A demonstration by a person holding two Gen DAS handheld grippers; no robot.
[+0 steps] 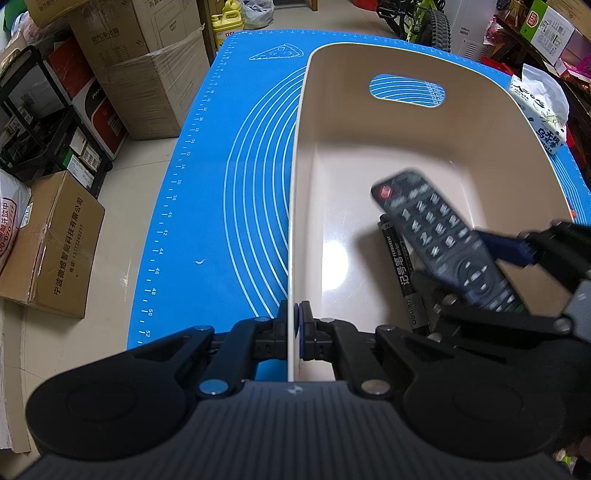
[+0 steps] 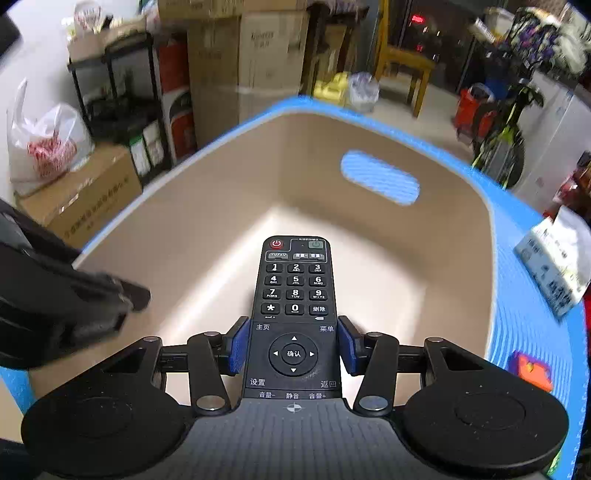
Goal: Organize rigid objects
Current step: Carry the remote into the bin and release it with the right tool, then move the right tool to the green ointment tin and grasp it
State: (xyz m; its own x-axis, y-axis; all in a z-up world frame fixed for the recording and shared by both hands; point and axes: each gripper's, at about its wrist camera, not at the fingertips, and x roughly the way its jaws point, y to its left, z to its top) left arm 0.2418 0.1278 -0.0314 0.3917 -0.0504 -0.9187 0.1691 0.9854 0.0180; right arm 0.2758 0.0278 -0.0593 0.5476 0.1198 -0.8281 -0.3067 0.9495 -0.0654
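A beige plastic bin (image 1: 406,129) stands on the blue mat (image 1: 229,155). My left gripper (image 1: 295,325) is shut on the bin's near wall, one pad on each side. My right gripper (image 2: 293,345) is shut on a black remote control (image 2: 295,288), its blue pads pressing both long edges. The remote (image 1: 443,236) hangs tilted over the inside of the bin (image 2: 229,192), its power button pointing toward the far wall. Under it a black permanent marker (image 1: 400,269) lies on the bin floor. The left gripper shows as a dark shape (image 2: 55,295) at the left of the right wrist view.
A tissue pack (image 1: 541,110) lies on the mat right of the bin, and a small orange and purple object (image 2: 532,369) sits near the mat's right edge. Cardboard boxes (image 1: 51,243), a black shelf rack (image 1: 33,122) and a bicycle (image 1: 424,18) stand on the floor around the table.
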